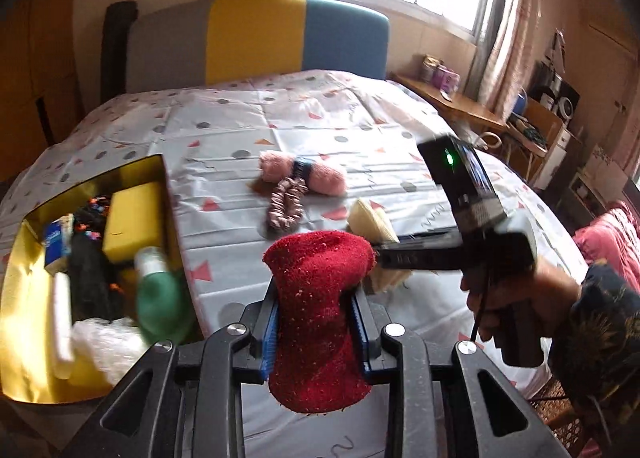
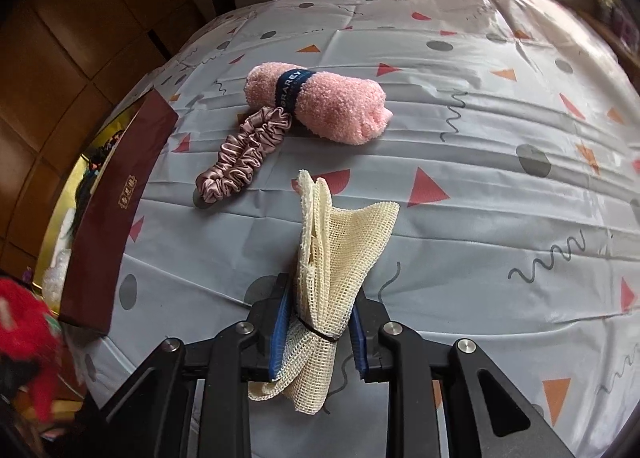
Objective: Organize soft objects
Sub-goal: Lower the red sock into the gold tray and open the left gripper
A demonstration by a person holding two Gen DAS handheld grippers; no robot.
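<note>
My left gripper [image 1: 316,318] is shut on a red fuzzy towel [image 1: 320,298], held above the bed near its front edge. My right gripper [image 2: 320,318] is shut on a cream mesh cloth [image 2: 336,242] tied with a black band; it also shows in the left wrist view [image 1: 372,218]. A pink rolled towel [image 2: 320,102] with a dark blue band lies on the bed, with a pink satin scrunchie [image 2: 240,156] touching it. The gold-lined box [image 1: 156,174] at the left holds several items. The red towel shows blurred at the lower left of the right wrist view [image 2: 24,334].
The bed has a grey patterned cover [image 2: 480,138] and a yellow and blue headboard [image 1: 296,38]. The box's maroon outer wall [image 2: 116,218] stands at the bed's left. In the box lie a yellow sponge [image 1: 134,218] and a green bottle [image 1: 158,298]. A wooden desk [image 1: 452,98] stands right.
</note>
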